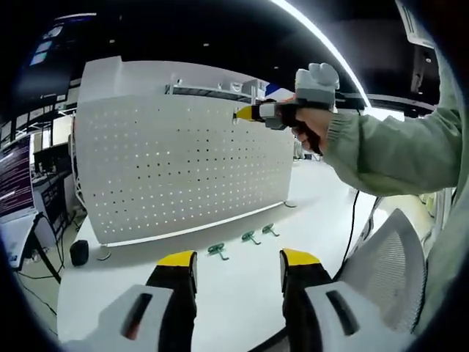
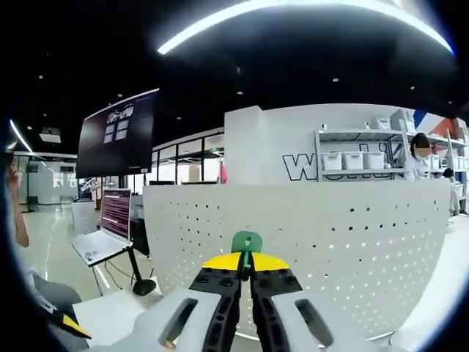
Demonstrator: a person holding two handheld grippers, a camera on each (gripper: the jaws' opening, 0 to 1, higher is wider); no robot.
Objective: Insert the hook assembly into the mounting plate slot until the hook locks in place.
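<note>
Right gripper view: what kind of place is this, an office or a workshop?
Probably an open lab or demo hall in an office-like building. A white pegboard stands on a white table; behind it are a big dark screen, a laptop on a stand and shelves of bins.

Four green hooks (image 1: 218,250), seemingly; one pegboard (image 1: 183,169).

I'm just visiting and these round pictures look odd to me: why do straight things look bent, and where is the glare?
Left gripper view: the fisheye lens bows the white perforated mounting plate, and a bright ceiling light strip flares overhead. Right gripper view: another bright strip arcs across the dark ceiling; the green plastic hook in the right gripper looks sharp.
</note>
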